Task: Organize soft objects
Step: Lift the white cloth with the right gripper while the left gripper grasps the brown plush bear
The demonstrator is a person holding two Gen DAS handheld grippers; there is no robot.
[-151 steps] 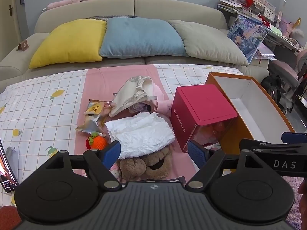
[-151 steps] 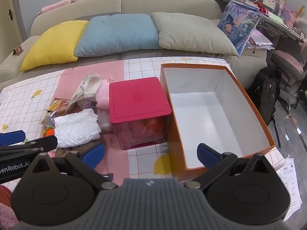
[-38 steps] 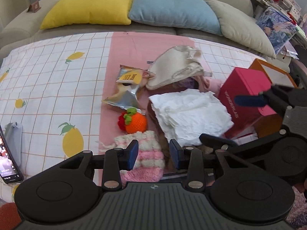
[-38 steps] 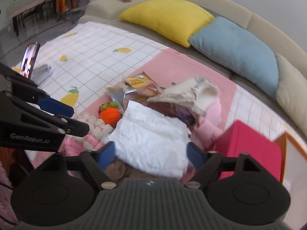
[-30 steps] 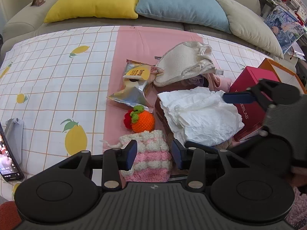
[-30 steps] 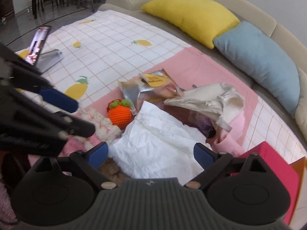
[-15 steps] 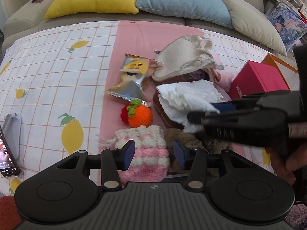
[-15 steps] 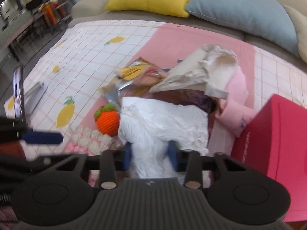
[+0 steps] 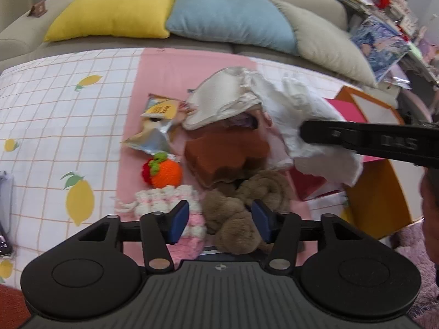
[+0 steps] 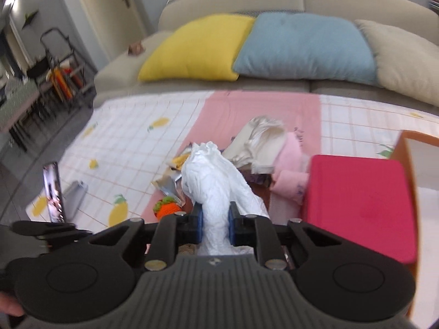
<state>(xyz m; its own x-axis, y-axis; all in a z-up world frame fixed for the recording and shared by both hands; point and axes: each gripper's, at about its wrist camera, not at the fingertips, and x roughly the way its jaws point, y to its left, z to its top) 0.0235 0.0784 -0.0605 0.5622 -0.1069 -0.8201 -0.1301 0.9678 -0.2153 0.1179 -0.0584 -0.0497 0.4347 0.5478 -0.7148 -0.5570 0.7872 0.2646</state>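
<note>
**A:** Why is the white cloth (image 10: 216, 181) bunched into a column like that?

**B:** The right hand-held gripper (image 10: 215, 226) has pinched it near one end, both blue pads pressed into the fabric, so the rest stands up crumpled in front of the camera. It looks lifted clear of the pile, probably so it can go into the orange box (image 10: 406, 148) at three o'clock.

**A:** And the left hand-held gripper (image 9: 221, 220)?

**B:** Parted to a middling width, holding nothing. It hangs over the brown plush toy (image 9: 241, 205), with the pink-and-white knitted piece (image 9: 164, 200) at its nine o'clock pad. I'd guess the toy is next.

**A:** What does the left view add?

**B:** The things the cloth hides from the right camera: the brown folded cloth (image 9: 227, 150), the orange knitted fruit (image 9: 164, 172), the foil snack bag (image 9: 155, 128). It also shows the white cloth hanging from the right gripper's arm at two o'clock, in front of the red box (image 9: 348, 109).

**A:** And the right view?

**B:** The grip itself, plus the red box lid and a phone (image 10: 53, 192) at nine o'clock on the checked bedspread (image 10: 123, 126).
</note>
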